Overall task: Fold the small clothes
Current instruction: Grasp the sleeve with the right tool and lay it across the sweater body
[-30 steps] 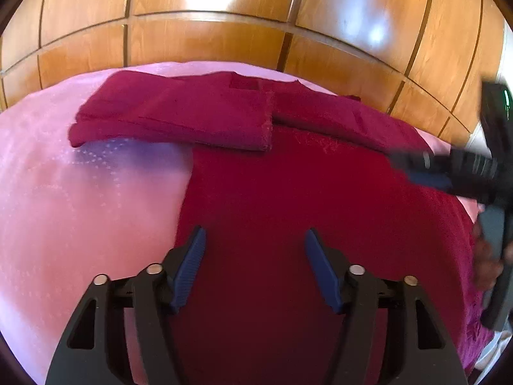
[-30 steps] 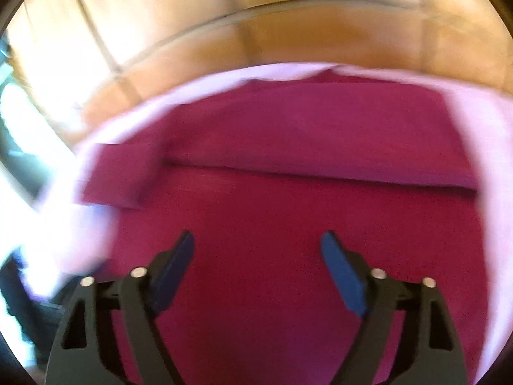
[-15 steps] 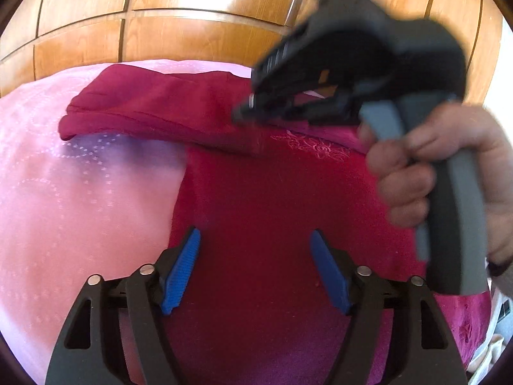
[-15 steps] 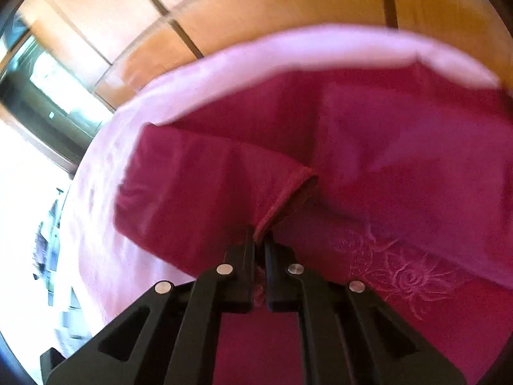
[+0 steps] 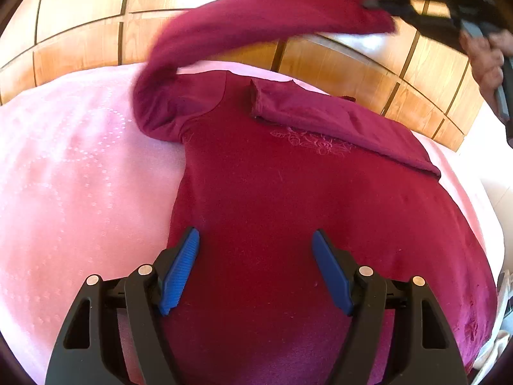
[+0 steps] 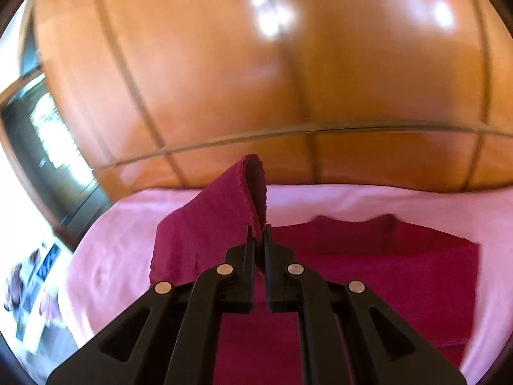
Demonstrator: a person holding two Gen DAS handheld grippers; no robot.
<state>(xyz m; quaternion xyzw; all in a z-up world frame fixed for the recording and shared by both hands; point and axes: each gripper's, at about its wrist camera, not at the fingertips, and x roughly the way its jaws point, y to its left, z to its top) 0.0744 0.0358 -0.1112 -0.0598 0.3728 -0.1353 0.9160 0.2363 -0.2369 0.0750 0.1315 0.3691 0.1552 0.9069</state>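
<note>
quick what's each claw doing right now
Left claw: open, over the dark red knit top, gripping nothing.
Right claw: shut on the top's sleeve cuff, lifted.

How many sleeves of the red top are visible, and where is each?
2. One sleeve is lifted in the air, pinched by the right gripper; the other sleeve lies folded across the chest.

The top (image 5: 288, 208) lies on the bedspread (image 5: 80, 176), before the wooden panelling (image 5: 80, 41).

No readable text, labels, brands or numbers are seen in either view; only a wordless floral embroidery (image 5: 315, 142) is sewn on the red top (image 5: 288, 224).
</note>
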